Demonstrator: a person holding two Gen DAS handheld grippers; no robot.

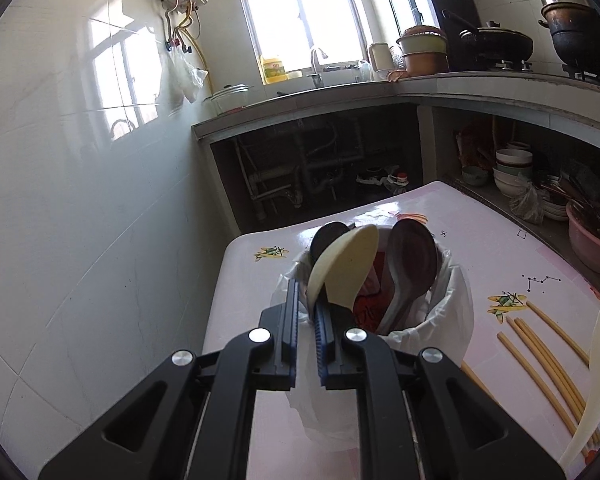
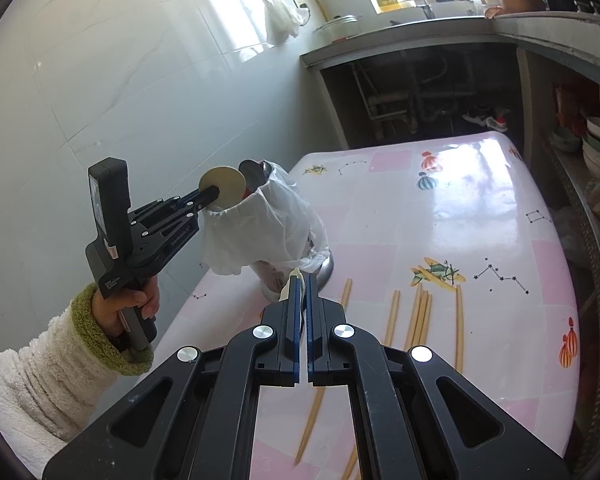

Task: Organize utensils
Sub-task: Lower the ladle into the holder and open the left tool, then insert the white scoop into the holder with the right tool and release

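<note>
Left gripper (image 1: 308, 312) jaws grip the cream rice paddle (image 1: 346, 268), blade up over the bag-lined holder (image 1: 456, 300); right gripper (image 2: 300, 284), beside the holder, pinches another cream utensil (image 2: 288, 286).

The left gripper (image 2: 210, 196) is matte black, with linkage arms pinned by small silver screws, white lettering along one arm and a boxy camera block above its grey-ended handle. Just below that handle, the hand (image 2: 130, 306) emerges from a fluffy white sleeve (image 2: 32, 384) with an olive-green cuff (image 2: 100, 340).
</note>
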